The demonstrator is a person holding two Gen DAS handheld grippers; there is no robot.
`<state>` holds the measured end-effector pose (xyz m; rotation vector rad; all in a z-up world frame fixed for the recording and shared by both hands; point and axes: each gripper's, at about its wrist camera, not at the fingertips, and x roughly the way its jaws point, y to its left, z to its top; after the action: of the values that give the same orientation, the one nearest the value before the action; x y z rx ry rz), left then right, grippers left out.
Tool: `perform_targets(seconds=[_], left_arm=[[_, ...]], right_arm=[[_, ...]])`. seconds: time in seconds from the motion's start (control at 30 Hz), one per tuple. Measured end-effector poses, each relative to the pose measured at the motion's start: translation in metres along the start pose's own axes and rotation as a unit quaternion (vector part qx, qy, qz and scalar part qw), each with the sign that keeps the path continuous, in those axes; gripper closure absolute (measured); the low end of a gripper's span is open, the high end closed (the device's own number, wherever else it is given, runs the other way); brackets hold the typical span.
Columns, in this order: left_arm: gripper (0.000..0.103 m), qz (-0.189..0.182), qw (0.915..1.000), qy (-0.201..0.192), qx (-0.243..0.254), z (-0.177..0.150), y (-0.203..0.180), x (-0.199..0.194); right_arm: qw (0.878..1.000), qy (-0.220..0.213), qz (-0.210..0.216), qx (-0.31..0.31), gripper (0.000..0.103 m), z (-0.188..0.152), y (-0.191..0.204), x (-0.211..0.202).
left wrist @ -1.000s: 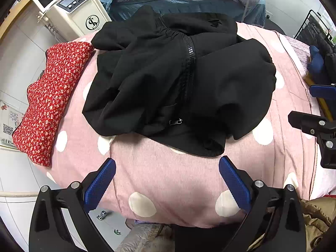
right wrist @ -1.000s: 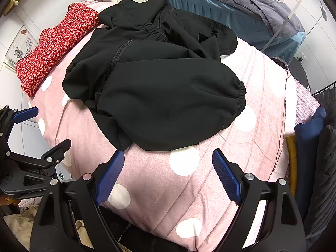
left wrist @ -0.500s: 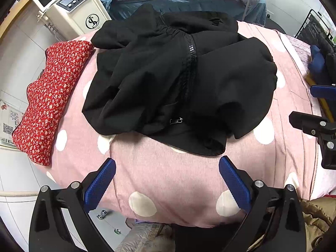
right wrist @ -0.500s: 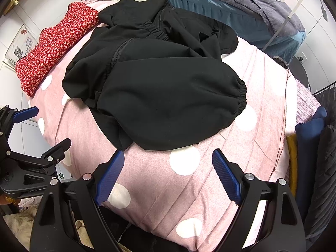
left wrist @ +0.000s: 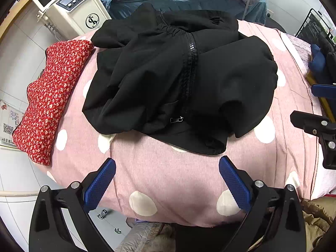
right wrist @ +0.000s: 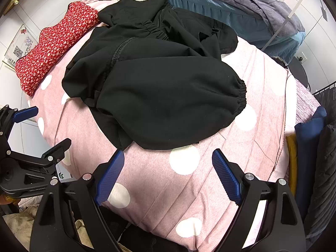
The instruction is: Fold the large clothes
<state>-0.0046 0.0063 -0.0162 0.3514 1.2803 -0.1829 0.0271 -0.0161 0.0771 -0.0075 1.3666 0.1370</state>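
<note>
Garment: the black jacket (left wrist: 178, 79) is bunched at 12 o'clock on the pink dotted bed (left wrist: 168, 178).
Left tongs (left wrist: 167, 180): held apart, empty, above the bedcover.
Right tongs (right wrist: 168, 174): held apart, empty.
Risk: bedcover may be pinched with the hem (left wrist: 199, 147).
Risk: zipper (left wrist: 190, 67) may be snagged; the elastic cuff (right wrist: 241, 96) may slip.

A crumpled black jacket (left wrist: 178, 77) lay mid-frame on the pink polka-dot bedspread (left wrist: 168, 180). A red floral pillow (left wrist: 50, 98) sat at left. The left gripper (left wrist: 167, 164) hung open at the bottom.
</note>
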Motion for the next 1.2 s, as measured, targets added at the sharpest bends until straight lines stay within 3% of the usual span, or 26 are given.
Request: perform_targets(seconds=[1.2], left_arm=[[0.006, 0.001, 1.0000, 0.008, 0.000, 0.0016, -0.0013, 0.0034]], right_arm=[[1.000, 0.007, -0.002, -0.002, 0.018, -0.0006, 0.0026, 0.0030]])
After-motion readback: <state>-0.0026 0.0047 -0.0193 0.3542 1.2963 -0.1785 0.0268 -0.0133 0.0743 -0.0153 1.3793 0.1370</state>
